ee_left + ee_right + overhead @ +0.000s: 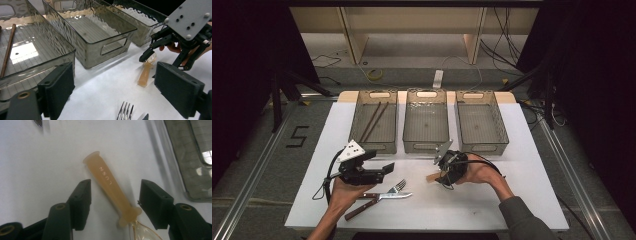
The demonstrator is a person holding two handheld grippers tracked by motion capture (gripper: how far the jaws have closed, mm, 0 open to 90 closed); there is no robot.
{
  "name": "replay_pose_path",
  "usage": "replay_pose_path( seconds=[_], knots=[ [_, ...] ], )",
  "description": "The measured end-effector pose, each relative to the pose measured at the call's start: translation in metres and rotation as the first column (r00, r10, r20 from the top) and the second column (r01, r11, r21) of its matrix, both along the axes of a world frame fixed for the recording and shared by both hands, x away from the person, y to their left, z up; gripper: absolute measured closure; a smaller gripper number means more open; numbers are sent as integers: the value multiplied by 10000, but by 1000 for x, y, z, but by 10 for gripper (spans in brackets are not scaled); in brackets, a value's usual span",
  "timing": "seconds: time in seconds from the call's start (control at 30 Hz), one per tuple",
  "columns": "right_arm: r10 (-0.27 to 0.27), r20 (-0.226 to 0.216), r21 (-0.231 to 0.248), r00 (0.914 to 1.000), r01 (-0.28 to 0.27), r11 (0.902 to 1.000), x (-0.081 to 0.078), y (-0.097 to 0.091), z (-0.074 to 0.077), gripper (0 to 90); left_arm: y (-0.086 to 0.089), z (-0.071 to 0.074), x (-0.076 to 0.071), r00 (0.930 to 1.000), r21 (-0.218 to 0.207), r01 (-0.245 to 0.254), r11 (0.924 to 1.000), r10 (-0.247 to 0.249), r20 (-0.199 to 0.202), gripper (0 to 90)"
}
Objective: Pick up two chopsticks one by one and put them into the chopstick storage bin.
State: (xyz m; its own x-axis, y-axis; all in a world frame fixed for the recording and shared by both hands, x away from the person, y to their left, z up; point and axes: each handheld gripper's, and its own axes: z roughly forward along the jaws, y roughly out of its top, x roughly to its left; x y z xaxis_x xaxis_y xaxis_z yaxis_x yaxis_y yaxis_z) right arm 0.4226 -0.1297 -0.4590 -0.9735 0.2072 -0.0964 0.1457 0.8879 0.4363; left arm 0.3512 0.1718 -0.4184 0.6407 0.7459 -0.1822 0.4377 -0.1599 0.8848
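Right now the amber spoon (pixel 110 185) lies flat on the white surface (pixel 522 200), handle pointing left in the high view, its clear bowl (pixel 143 232) toward the right tool (pixel 443 174). That tool's jaws stand apart, one on each side of the spoon's neck, neither touching it. From the left gripper view the spoon (pixel 146 72) sits just under the right tool (pixel 160 52), with a hand (pixel 479 172) behind it.

Over on the left, the left tool (pixel 388 168) is held above the surface, jaws wide apart with nothing between them. Just near of it, a fork (pixel 398 186) and a knife (pixel 377 200) with a dark wooden handle lie together on the surface; the fork's tines (pixel 126 111) peek up between the left tool's pads.

Along the far side, three smoky clear bins stand side by side. The left bin (pixel 359 145) holds two brown chopsticks (pixel 374 120), lying at a slant. The middle bin (pixel 426 146) and the right bin (pixel 502 145) sit just beside it. Past the surface, cables (pixel 327 62) trail over the floor.
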Motion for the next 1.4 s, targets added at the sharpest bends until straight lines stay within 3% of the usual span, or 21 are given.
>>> replay_pose_path(
  seconds=[0.57,0.73,1.03,1.4],
  knots=[
    [-164,-208,-727,9996,149,9972,-4,6,-4,671,-2,1,-1,9999,129,46,9999,-48,107,153],
    [238,-20,-650,9997,-239,9976,-6,8,-5,723,-1,1,-1,9999,178,33,9998,-35,135,154],
    [408,144,-878,9991,-393,9954,-9,8,-2,768,-2,1,-1,9999,224,33,9997,-36,112,154],
    [-392,419,384,9983,376,9986,-6,-9,23,773,-2,1,-1,9999,274,113,9996,-116,94,154]
  ],
)
